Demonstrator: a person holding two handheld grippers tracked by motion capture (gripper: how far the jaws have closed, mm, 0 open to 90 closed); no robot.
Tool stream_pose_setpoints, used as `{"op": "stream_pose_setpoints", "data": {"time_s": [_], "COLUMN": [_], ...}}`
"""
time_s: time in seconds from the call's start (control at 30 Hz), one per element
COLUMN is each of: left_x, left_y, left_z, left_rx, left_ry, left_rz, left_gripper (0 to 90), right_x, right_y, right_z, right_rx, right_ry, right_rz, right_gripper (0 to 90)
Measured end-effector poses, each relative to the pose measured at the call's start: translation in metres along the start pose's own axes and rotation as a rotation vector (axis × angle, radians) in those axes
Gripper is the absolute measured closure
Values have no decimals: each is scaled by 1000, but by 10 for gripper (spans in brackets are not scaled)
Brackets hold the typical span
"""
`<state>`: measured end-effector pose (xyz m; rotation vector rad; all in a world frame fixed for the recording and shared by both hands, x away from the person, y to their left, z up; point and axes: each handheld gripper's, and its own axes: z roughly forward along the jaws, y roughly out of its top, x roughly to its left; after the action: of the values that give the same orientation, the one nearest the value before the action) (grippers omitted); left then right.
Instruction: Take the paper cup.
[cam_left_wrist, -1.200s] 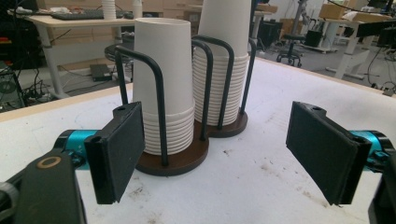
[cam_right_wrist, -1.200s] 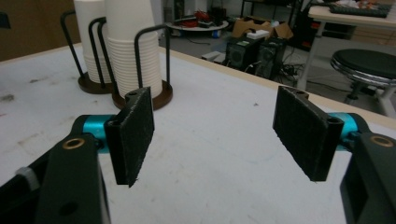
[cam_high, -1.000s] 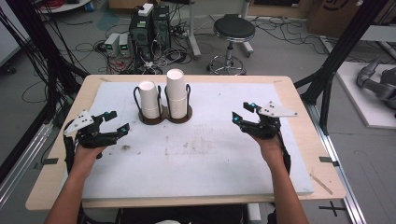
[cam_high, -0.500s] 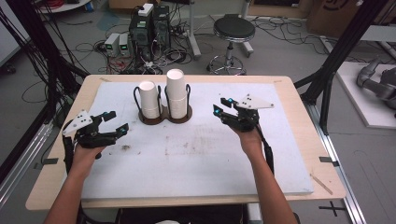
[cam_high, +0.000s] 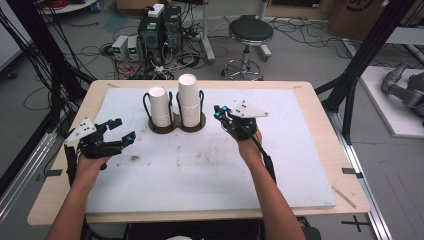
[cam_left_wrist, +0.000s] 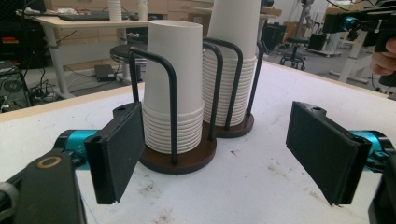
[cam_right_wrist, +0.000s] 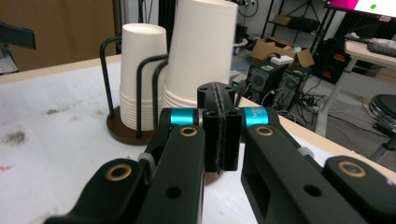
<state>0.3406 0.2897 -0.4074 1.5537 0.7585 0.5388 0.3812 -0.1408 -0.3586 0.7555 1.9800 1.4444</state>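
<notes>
The two stacks of white paper cups sit upside down in a dark wire holder (cam_high: 172, 125) near the far edge of the table; the taller stack (cam_high: 188, 100) is the one nearest to our right gripper (cam_high: 220, 111). We judge that we are in the approach step, before any cup is touched. The right gripper's jaws have just been closing and are now pressed together with nothing between them, just beside the taller stack. The left gripper (cam_high: 121, 135) waits with jaws spread, apart from the shorter stack (cam_high: 160, 106). Next we must probably open the right jaws again to take the top cup without crushing it.
</notes>
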Motion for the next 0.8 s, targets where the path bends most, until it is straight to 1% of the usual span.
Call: {"op": "stream_pose_setpoints", "data": {"time_s": [0.03, 0.1, 0.23, 0.3, 0.33, 0.4, 0.43, 0.5, 0.57, 0.6, 0.63, 0.67, 0.73, 0.8], "left_x": [1, 1, 2, 3, 3, 3, 3, 4, 5, 5, 5, 5, 5, 6], "left_y": [0, 0, 0, 0, 0, 0, 0, 0, 0, 0, 0, 0, 0, 0], "left_z": [-1, -2, -3, -3, -3, -3, -4, -4, -4, -4, -4, -4, -4, -4], "left_rx": [1, -2, -2, 0, -1, -1, -4, -5, -6, -6, -5, -6, -5, -5], "left_ry": [3, 9, 6, 6, 7, 8, 10, 12, 13, 15, 14, 15, 15, 16], "left_rz": [0, -6, -4, -3, -5, -3, -6, -8, -8, -8, -8, -9, -9, -11], "left_gripper": [195, 195, 196, 196, 195, 196, 195, 196, 196, 196, 196, 195, 196, 196], "right_x": [7, 12, 24, 28, 30, 33, 33, 37, 38, 42, 42, 47, 52, 55], "right_y": [1, 0, 0, 0, -1, -2, -2, -3, -4, -5, -5, -6, -7, -7], "right_z": [7, 15, 30, 37, 41, 47, 47, 55, 58, 63, 63, 69, 75, 78], "right_rx": [-1, 0, 4, 0, -3, -3, -3, -4, -6, -16, -16, -20, -26, -24], "right_ry": [4, 23, 59, 75, 76, 80, 80, 76, 78, 78, 78, 81, 84, 83], "right_rz": [8, 4, -5, 3, 0, 11, 11, 32, 41, 58, 58, 68, 73, 77], "right_gripper": [900, 900, 900, 900, 900, 900, 900, 900, 900, 900, 900, 900, 900, 900]}}
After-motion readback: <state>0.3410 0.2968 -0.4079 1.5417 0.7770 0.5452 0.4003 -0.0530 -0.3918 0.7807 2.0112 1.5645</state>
